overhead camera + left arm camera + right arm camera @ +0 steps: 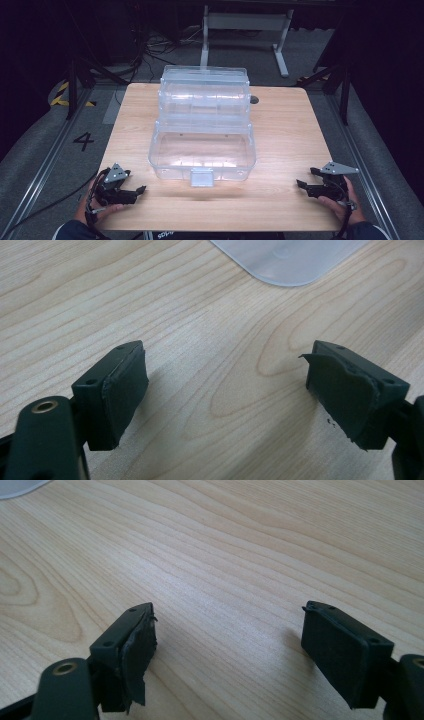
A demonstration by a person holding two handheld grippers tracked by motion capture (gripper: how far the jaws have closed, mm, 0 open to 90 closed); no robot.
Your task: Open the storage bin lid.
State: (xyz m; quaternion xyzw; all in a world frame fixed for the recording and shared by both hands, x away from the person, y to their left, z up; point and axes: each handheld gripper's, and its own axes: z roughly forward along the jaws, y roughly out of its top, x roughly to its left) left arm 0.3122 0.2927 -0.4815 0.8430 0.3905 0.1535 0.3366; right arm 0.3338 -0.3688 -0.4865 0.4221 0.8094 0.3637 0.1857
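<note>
Box: one clear plastic box [202, 150] is sitting in the middle of the frame in the high view, on the tabletop [290, 130], its lid standing up behind the open tray. In my left claw view a pale corner of it [290, 260] is showing at the upper right.
Latch: one small tab [202, 176] is hanging at the front wall, lower centre of the frame, facing me.
Inside: I am seeing nothing in the tray, though the clear walls and glare are making this hard to judge.
Left claw: my left claw [141, 190] is resting at the lower left of the frame, near the box's front corner but apart from it; its jaws are standing wide and holding nothing.
Right claw: my right claw [300, 184] is lying at the lower right of the frame, well apart from the box, jaws also wide and empty over bare wood.
Count: one box, one latch tab, two claws, one tabletop.
Risk, sliding: I am judging that the light, empty box could skid if one claw pushes the lid with nothing bracing the tray.
Risk, grip: the thin clear wall looks slick, so a pinch near its edge may slip off.
Risk, pads: the rubber on my pads [125, 390] is looking torn at the edges, which could weaken the hold.
</note>
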